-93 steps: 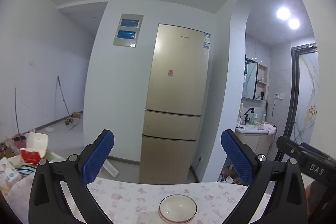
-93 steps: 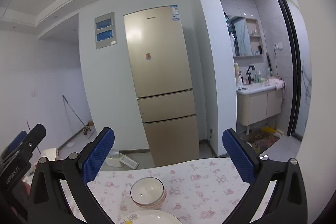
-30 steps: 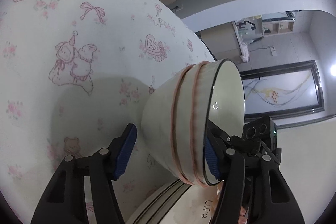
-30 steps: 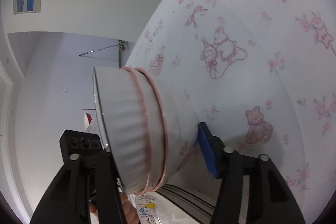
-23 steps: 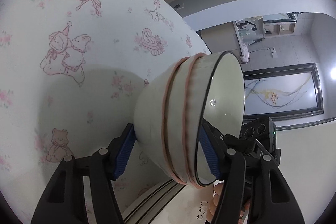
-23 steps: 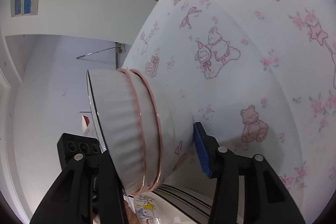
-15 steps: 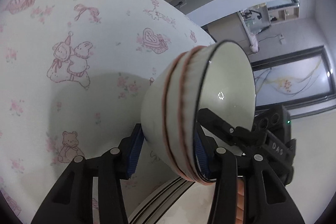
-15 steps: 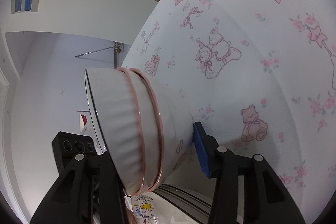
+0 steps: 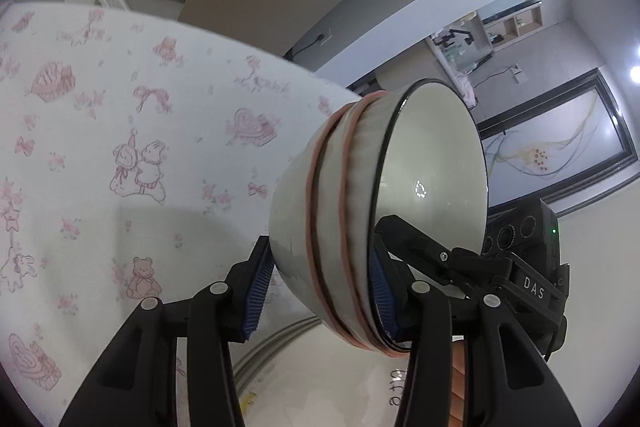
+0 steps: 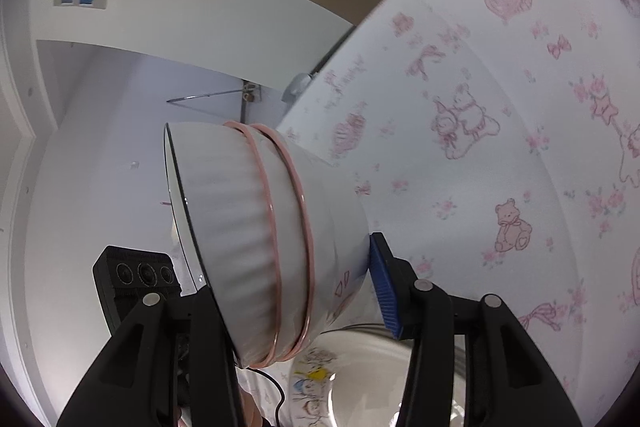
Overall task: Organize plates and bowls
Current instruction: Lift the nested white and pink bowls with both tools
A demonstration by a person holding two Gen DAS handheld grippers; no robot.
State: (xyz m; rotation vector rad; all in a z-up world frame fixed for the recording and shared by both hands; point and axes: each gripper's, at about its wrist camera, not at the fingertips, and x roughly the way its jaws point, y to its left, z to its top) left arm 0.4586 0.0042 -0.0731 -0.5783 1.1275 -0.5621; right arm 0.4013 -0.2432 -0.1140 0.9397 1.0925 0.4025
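Precariously, both grippers' fingers [image 9: 256, 281] pinch one tilted bowl [image 9: 372, 219]; uneven pulls could drop it onto the plate [image 9: 320, 379] at 6 o'clock.

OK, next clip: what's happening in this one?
A person is working with two handheld grippers over a table with a pink-patterned cloth. Both the left gripper and the right gripper have their jaws closed on opposite sides of one white bowl with pink bands, held clear of the table and tipped on its side. A plate with a cartoon print lies just below it, so the bowl looks headed there.
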